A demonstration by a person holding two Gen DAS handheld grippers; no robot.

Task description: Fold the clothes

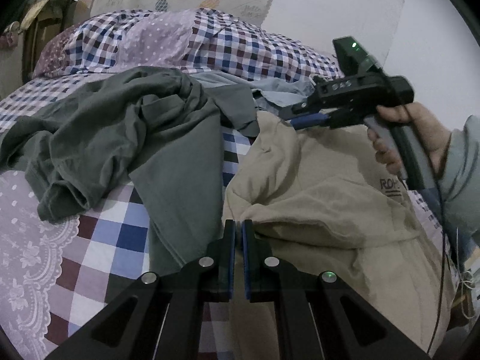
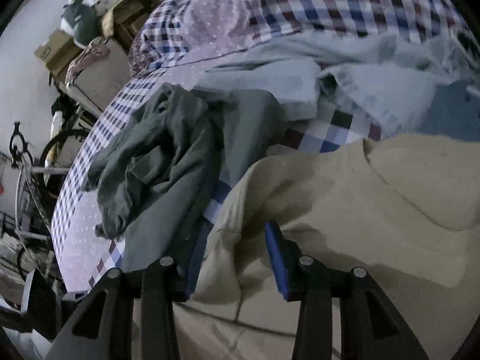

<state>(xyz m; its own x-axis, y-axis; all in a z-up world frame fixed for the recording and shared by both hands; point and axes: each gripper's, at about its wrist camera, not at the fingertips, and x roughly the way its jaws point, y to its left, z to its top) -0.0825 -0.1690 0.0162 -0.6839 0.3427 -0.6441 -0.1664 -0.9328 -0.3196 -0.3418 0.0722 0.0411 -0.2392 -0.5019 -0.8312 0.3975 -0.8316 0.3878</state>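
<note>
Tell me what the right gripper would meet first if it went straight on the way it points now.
Most likely the beige garment: a fold of it already lies between the open fingers of the right gripper. The grey shirt lies off to its left, out of that line. Depth is hard to judge here.

Beige hoodie [image 2: 375, 210] bunches between the right jaws; green shirt [image 1: 120, 138] heaps left; checked bedding [image 1: 99, 240] lies bare beyond.
</note>
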